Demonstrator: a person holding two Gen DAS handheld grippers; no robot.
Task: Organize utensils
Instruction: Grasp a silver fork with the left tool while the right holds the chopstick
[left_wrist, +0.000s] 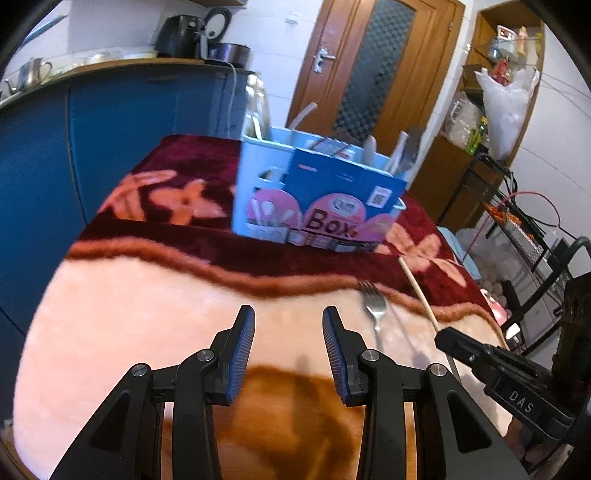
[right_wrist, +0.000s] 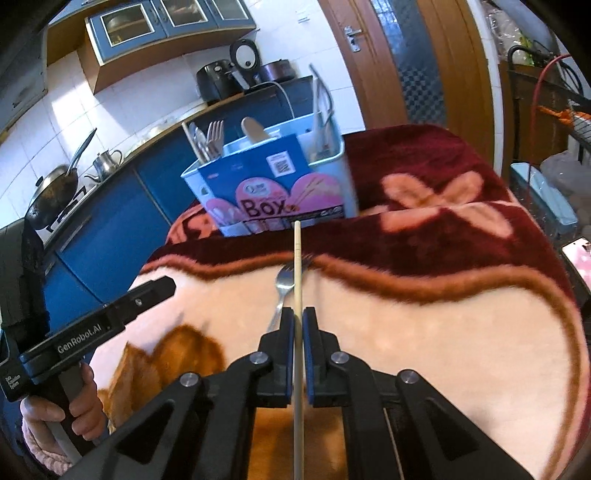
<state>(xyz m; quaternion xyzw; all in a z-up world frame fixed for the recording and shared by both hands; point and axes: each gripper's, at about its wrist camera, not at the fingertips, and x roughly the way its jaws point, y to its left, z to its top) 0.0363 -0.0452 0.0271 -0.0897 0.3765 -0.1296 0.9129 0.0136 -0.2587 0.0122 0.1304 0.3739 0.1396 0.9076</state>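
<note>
- Though blurred, box (right_wrist: 273, 184) holds utensils; types unclear.
- Right gripper (right_wrist: 298, 321) clamped on chopstick (right_wrist: 297, 266); fork (right_wrist: 284, 284) handle hidden beneath.
- Left gripper (left_wrist: 289, 325) half open, empty; hand (right_wrist: 59, 410) seen only from right.

I see a plush floral maroon-and-peach blanket (right_wrist: 461, 332), blue kitchen cabinets (left_wrist: 122, 122), a black air fryer (right_wrist: 216, 79), brown wooden door (left_wrist: 373, 70).

Chopstick (right_wrist: 297, 288) runs off bottom edge; organizer box (right_wrist: 273, 184) blurred

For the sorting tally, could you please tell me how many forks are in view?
2 that I can make out: one fork lies on the blanket beside the chopstick, and another fork stands in the blue box. More may be hidden inside.
</note>
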